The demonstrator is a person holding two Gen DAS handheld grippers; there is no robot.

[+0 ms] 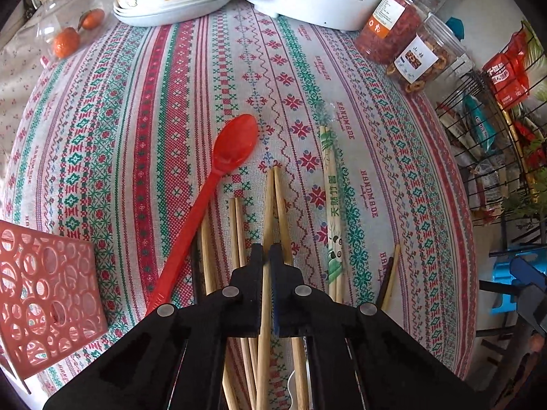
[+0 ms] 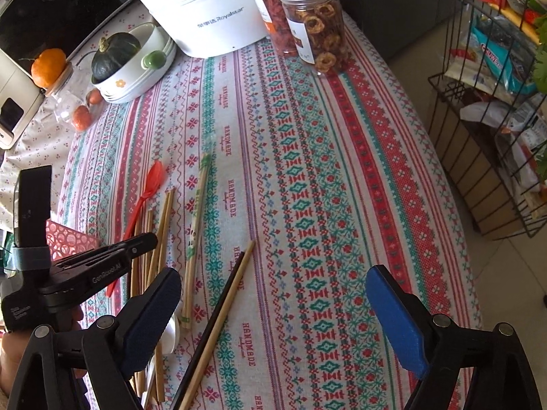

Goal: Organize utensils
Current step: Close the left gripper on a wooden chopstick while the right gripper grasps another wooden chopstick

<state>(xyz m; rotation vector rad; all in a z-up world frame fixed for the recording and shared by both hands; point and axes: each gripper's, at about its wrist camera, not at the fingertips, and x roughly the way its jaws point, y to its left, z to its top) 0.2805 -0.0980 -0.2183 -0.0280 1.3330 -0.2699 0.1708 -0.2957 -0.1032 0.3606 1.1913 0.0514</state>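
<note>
Left wrist view, left tool (image 1: 266, 251) angled steeply down, clamped on bamboo chopstick (image 1: 270, 205), right tool (image 2: 273, 287) apart.

Patterned tablecloth (image 2: 307, 171), wire rack (image 2: 495, 102)

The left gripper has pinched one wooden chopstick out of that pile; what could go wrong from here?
The left gripper is shut on a single wooden chopstick that crosses its neighbours, so lifting could drag or scatter them. The red spoon lies close beside the pile and might get nudged. The open right gripper hovers over a dark and light chopstick pair, which it could bump.
</note>
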